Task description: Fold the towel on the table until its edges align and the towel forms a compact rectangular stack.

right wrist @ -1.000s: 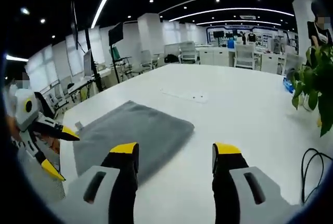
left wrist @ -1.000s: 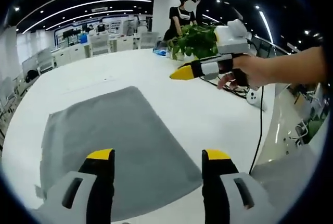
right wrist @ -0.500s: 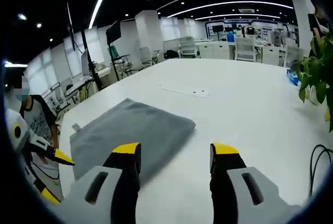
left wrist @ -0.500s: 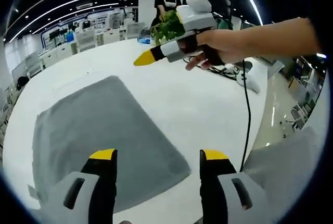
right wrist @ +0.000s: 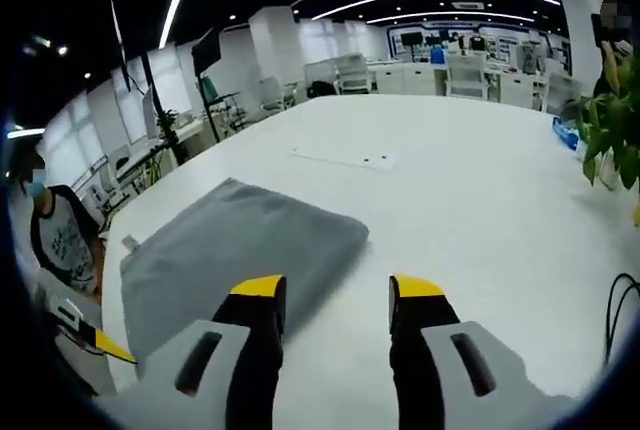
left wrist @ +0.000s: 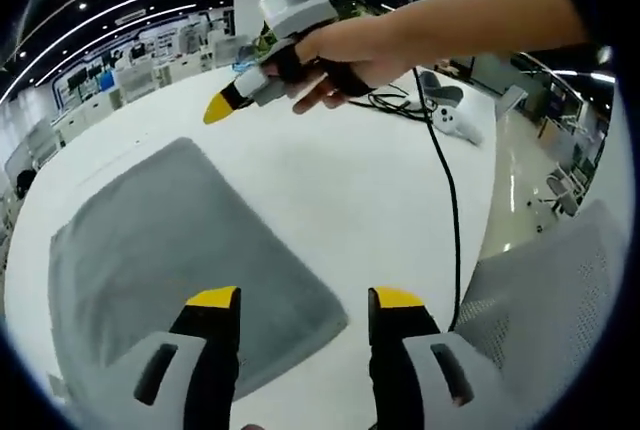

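A grey towel (left wrist: pixel 150 240) lies flat on the white table (left wrist: pixel 340 180); in the right gripper view the towel (right wrist: pixel 240 250) sits left of centre. My left gripper (left wrist: pixel 304 302) is open above the towel's near right corner, nothing between its jaws. My right gripper (right wrist: pixel 338 290) is open too, hovering over bare table beside the towel's edge. A hand holds the right gripper (left wrist: pixel 255 85) above the table past the towel's far corner. The left gripper's yellow tip (right wrist: pixel 105 347) shows low at the left.
A black cable (left wrist: pixel 447 190) and a white device (left wrist: pixel 455 125) lie on the table's right side. A mesh chair back (left wrist: pixel 560 300) stands past the table edge. A potted plant (right wrist: pixel 612 125) is at the right, a flat sheet (right wrist: pixel 340 158) farther back, a seated person (right wrist: pixel 62 240) at the left.
In the left gripper view the right gripper and its hand have come leftward and closer, toward the towel's far corner. Both grippers' jaws stand slightly narrower. The towel lies as before.
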